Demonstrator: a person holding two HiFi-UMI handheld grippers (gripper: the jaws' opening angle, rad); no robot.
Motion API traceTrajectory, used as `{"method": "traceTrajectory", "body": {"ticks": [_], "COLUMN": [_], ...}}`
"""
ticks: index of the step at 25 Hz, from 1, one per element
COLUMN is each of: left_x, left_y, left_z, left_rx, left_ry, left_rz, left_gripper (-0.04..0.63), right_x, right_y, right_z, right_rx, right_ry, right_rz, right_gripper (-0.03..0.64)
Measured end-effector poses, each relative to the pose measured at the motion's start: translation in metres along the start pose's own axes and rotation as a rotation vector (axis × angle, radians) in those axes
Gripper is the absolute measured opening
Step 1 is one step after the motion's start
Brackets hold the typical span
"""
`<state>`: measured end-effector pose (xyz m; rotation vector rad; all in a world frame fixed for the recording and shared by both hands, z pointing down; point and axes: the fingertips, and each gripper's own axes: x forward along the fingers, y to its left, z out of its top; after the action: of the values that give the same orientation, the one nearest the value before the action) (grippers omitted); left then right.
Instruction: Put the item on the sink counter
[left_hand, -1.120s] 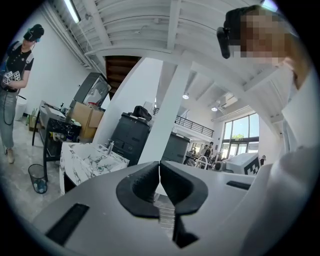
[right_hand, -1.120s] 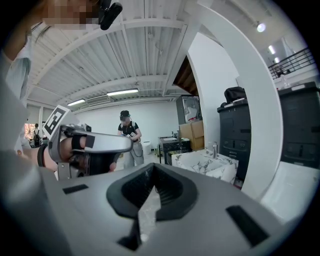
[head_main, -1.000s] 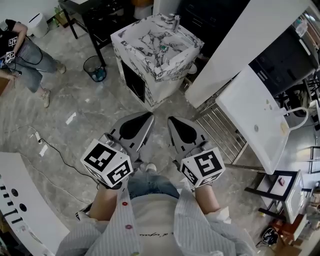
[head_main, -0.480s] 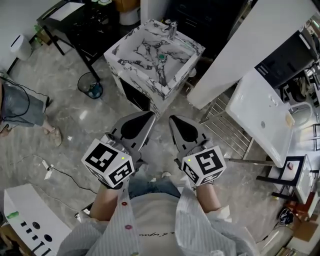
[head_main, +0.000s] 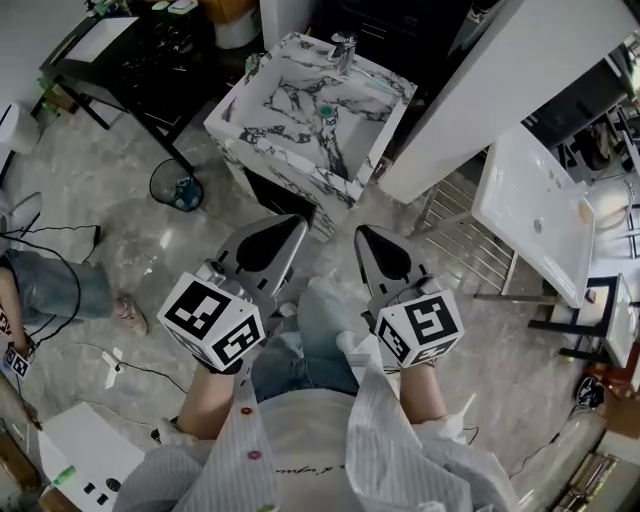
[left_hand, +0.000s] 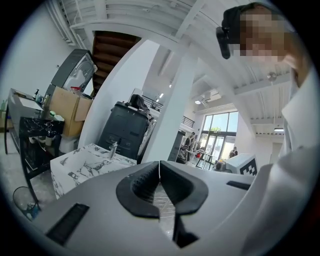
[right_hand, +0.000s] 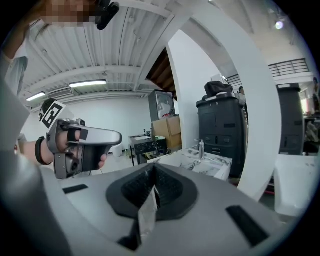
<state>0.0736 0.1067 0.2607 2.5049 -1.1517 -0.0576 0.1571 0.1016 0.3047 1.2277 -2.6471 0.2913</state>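
Both left gripper and right gripper clamped closed, empty, wider apart than before, sink counter ahead.

Left tool and right tool side by side; marble sink beyond.

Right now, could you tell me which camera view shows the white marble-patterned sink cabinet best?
The head view: it looks down into the whole white marble-patterned sink cabinet, basin, drain and tap. The left gripper view shows it side-on at lower left; the right gripper view shows only a slice of its top.
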Motion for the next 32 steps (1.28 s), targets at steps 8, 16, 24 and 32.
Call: {"method": "traceTrajectory", "body": {"ticks": [8, 16, 24, 32], "left_x": [0.016, 0.063, 0.138, 0.193], "left_y": [0.071, 0.159, 0.2, 0.21], "left_z": [0.015, 0.057, 0.098, 0.112], "left_rx": [0.007, 0.017, 0.058, 0.067], "left_ry": [0.011, 0.018, 0.053, 0.071], "left_rz": [0.015, 0.021, -0.076, -0.165], "left_gripper": [0.018, 0.02, 0.02, 0.02], "right_x": [0.072, 0.166, 0.222, 0.24], "right_y": [-0.017, -0.052, -0.113, -0.15], "right_z": [0.001, 0.023, 0.061, 0.078], "right_rx": [-0.004, -0.004, 0.014, 0.018], "right_ry": [0.031, 0.058, 0.047, 0.035], "right_rz": [-0.008, -0.029, -0.117, -0.174], "right_gripper": [0.009, 0.009, 0.009, 0.009]}}
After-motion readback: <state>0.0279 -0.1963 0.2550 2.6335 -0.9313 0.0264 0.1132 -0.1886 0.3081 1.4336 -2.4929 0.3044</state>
